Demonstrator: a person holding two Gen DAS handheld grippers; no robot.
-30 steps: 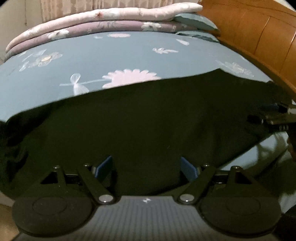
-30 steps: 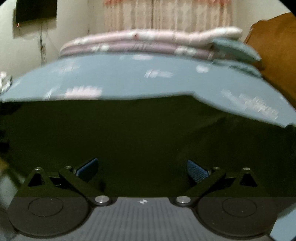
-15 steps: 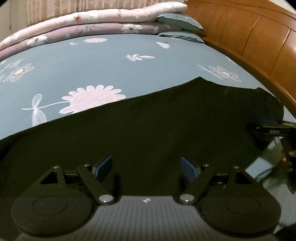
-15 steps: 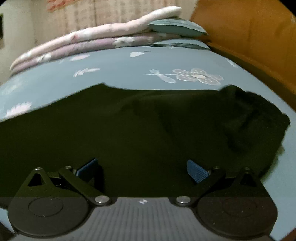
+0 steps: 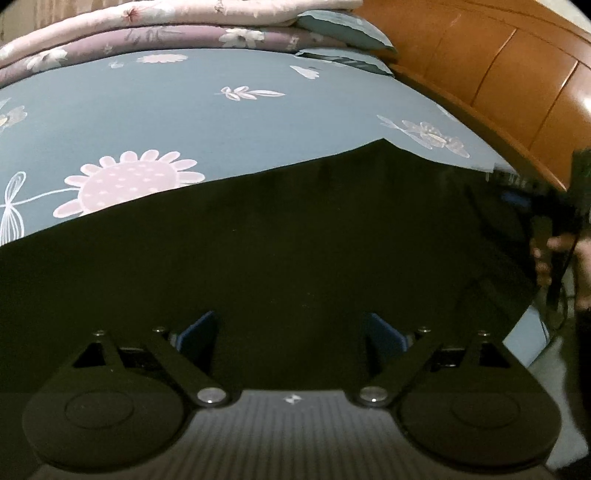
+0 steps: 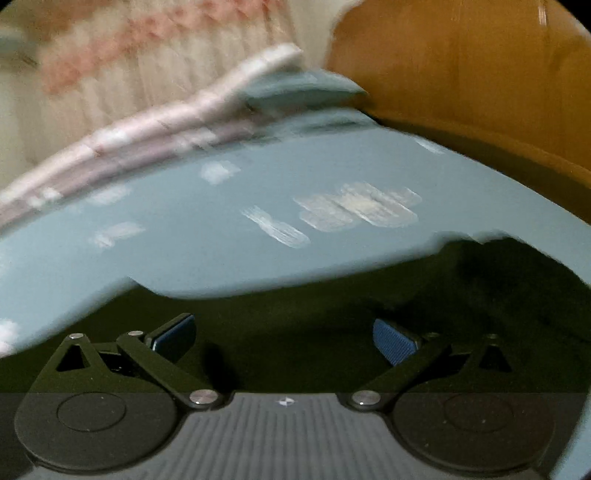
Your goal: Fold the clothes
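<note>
A black garment [image 5: 295, 240] lies spread flat across the near part of a blue-grey floral bed sheet [image 5: 184, 110]. My left gripper [image 5: 290, 332] hovers over its near middle; its jaws are opening wide and nothing is pinched between the blue pads [image 5: 195, 334]. My right gripper [image 6: 283, 339] stands open over the garment [image 6: 332, 314] near its right end, pads [image 6: 393, 345] apart and empty; this view is motion-blurred. In the left wrist view, a person's hand [image 5: 554, 251] holds that right gripper at the garment's right edge.
Folded pink and mauve quilts [image 5: 166, 26] and teal pillows [image 5: 343, 26] are stacked at the far end of the bed. A wooden headboard [image 5: 498, 74] runs along the right side. A curtain [image 6: 129, 55] hangs behind the bed.
Both views have shifted right along the garment toward the headboard. The left jaws stand a little wider. The right view has rolled and blurred, now showing the garment's right end.
</note>
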